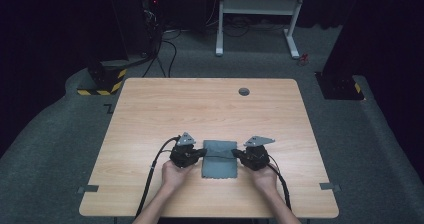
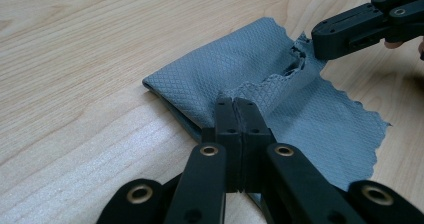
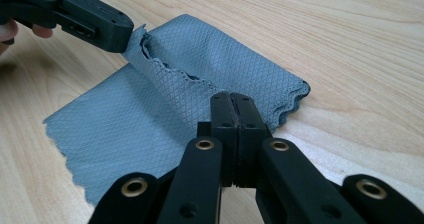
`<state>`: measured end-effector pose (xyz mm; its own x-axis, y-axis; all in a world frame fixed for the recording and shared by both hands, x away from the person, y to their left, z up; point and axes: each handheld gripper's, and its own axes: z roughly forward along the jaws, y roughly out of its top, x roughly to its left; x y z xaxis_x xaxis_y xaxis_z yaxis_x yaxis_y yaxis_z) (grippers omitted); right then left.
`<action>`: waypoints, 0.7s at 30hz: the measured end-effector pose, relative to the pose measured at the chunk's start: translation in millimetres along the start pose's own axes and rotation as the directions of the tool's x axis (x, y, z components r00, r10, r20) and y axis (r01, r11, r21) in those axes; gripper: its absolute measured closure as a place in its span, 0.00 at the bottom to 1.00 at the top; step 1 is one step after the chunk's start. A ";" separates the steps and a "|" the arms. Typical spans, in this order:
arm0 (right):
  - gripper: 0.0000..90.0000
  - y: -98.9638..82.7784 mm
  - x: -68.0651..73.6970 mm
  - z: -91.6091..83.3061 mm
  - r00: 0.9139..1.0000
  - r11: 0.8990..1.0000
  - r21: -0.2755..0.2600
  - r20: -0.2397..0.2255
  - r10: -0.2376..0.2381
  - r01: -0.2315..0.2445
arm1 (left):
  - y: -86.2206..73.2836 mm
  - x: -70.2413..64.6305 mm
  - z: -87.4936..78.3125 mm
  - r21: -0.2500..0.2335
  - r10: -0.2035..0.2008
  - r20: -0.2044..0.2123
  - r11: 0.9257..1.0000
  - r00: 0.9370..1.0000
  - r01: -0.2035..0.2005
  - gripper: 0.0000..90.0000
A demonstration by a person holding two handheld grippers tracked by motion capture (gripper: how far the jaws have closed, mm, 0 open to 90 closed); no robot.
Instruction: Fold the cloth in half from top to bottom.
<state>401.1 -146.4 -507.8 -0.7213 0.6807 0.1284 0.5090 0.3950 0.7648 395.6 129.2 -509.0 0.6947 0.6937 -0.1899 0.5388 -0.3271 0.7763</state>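
A grey waffle-textured cloth [image 1: 219, 166] lies on the wooden table [image 1: 200, 109] near the front edge, its far part folded over onto itself. My left gripper [image 1: 203, 152] is shut on the scalloped edge of the folded flap at the cloth's left side. In the left gripper view its jaws [image 2: 235, 101] pinch that edge of the cloth [image 2: 220, 69]. My right gripper [image 1: 235, 154] is shut on the same edge at the right side, and its jaws [image 3: 232, 98] are pressed together on the cloth [image 3: 225, 64]. The edge runs slightly raised between the two grippers.
A round grommet hole [image 1: 244, 91] sits near the table's far edge. Grey tape marks [image 1: 88, 188] [image 1: 330, 186] lie at the front corners. Beyond the table stand a white desk frame [image 1: 257, 14] and a base with yellow-black stripes [image 1: 102, 86].
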 end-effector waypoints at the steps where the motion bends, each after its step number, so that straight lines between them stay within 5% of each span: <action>1: 1.00 -0.6 0.5 -0.5 1.000 1.000 0.000 -0.001 0.002 -0.002 | -0.4 -0.7 -0.7 0.001 -0.003 0.002 1.000 1.000 0.003 1.00; 21: 1.00 -12.3 8.6 -8.4 1.000 1.000 -0.002 -0.029 -0.008 0.008 | -11.4 -10.9 -7.9 -0.018 0.011 0.017 1.000 1.000 -0.011 1.00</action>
<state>384.6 -150.5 -510.9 -0.7387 0.6593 0.1400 0.5017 0.3992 0.7674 378.1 130.5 -511.0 0.7088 0.6789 -0.1916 0.5225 -0.3228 0.7892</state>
